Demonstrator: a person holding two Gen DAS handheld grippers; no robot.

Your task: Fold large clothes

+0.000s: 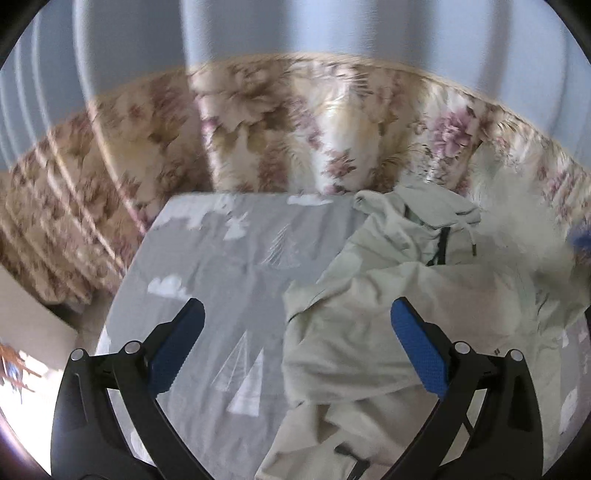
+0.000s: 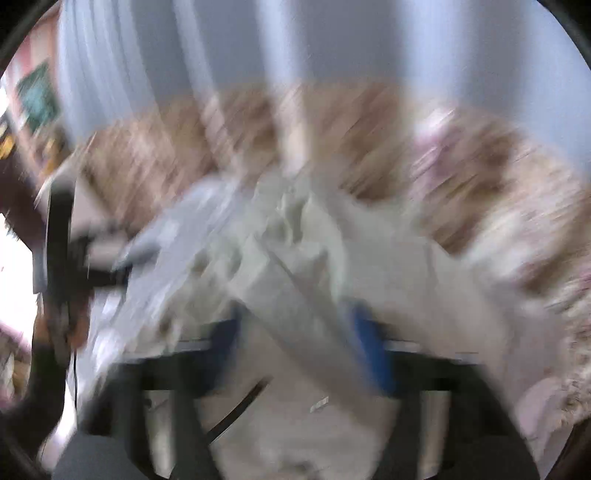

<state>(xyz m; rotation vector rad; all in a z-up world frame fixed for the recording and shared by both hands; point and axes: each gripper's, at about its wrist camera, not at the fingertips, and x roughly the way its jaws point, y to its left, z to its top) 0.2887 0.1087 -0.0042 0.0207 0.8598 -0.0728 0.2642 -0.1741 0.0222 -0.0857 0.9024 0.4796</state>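
Observation:
A pale grey-green hooded jacket (image 1: 388, 295) lies crumpled on the right half of a grey sheet with white trees and clouds (image 1: 236, 258). Its hood and dark zipper (image 1: 439, 247) point to the far side. My left gripper (image 1: 297, 325) is open and empty, hovering over the jacket's left edge. The right wrist view is heavily motion-blurred. There my right gripper (image 2: 295, 343) has a band of the jacket's fabric (image 2: 306, 314) running between its blue pads (image 2: 369, 350); whether they clamp it is unclear.
A floral beige and pink bedspread (image 1: 277, 129) surrounds the grey sheet on the far side and left. Blue-grey curtains (image 1: 258, 29) hang behind. A white fluffy item (image 1: 517, 206) lies at the far right. In the right wrist view a dark object (image 2: 59, 240) shows at the left.

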